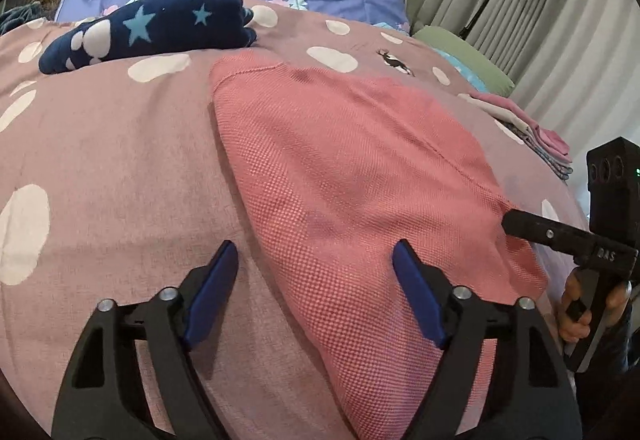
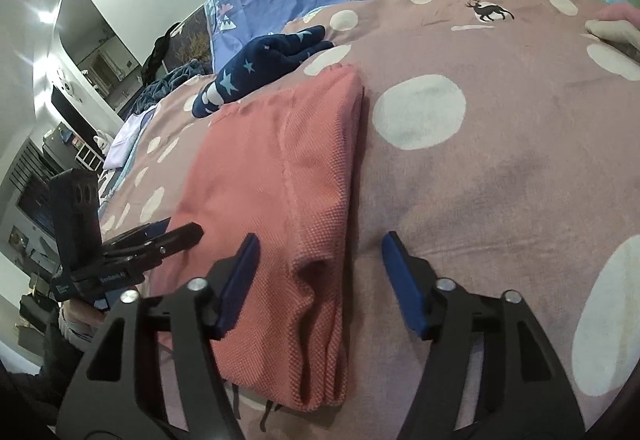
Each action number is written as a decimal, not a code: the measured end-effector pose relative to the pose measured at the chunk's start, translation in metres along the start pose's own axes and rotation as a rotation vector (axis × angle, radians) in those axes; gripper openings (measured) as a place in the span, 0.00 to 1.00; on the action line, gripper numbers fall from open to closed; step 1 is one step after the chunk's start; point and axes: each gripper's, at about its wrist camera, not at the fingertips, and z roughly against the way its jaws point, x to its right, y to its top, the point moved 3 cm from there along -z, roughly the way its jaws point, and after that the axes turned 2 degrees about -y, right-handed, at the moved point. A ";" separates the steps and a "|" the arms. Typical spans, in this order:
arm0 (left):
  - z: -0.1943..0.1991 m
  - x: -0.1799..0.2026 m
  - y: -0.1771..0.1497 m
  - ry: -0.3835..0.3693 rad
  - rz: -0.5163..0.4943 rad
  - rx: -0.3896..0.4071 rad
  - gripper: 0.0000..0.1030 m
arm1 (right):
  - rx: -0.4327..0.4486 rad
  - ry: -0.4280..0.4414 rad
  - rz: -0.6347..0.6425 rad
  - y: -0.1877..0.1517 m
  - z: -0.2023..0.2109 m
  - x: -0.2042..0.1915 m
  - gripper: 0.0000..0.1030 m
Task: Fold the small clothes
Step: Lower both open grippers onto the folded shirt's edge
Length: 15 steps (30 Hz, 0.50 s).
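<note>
Coral waffle-knit garment point(image 1: 344, 175) lies folded on the bed's dusty-pink spotted cover point(image 1: 120, 159). I see my left tool point(image 1: 316, 260) with its jaws apart over the garment's near left edge, gripping nothing. My right tool point(image 2: 318, 246) also stands apart, straddling the folded right edge. Navy star-print socks point(image 1: 160, 27) lie beyond.

The garment point(image 1: 344, 175) is coarse open-weave cloth, matt coral, its mesh texture plain to see; the bed cover point(image 1: 120, 167) is smooth matt woven cloth with white dots; the navy piece point(image 1: 156, 27) at far left looks soft and fleecy; each gripper, left point(image 1: 316, 260) and right point(image 2: 318, 252), is matt black plastic with blue pads point(image 1: 416, 296) and shiny metal pins point(image 1: 462, 292).
</note>
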 end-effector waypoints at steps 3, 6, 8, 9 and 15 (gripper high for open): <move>0.002 0.003 -0.001 -0.029 -0.011 -0.004 0.61 | -0.002 0.028 -0.009 -0.003 0.005 0.002 0.54; -0.002 0.002 0.001 -0.046 -0.010 -0.028 0.60 | -0.026 0.046 -0.013 0.000 0.001 0.005 0.54; -0.006 0.000 0.005 -0.061 -0.008 -0.042 0.60 | -0.061 0.045 0.002 0.007 -0.008 0.006 0.55; -0.008 0.000 0.007 -0.066 -0.006 -0.048 0.60 | -0.073 0.044 0.014 0.011 -0.012 0.006 0.56; -0.016 -0.001 0.011 -0.065 -0.006 -0.054 0.63 | -0.118 0.113 -0.006 0.034 -0.040 0.014 0.57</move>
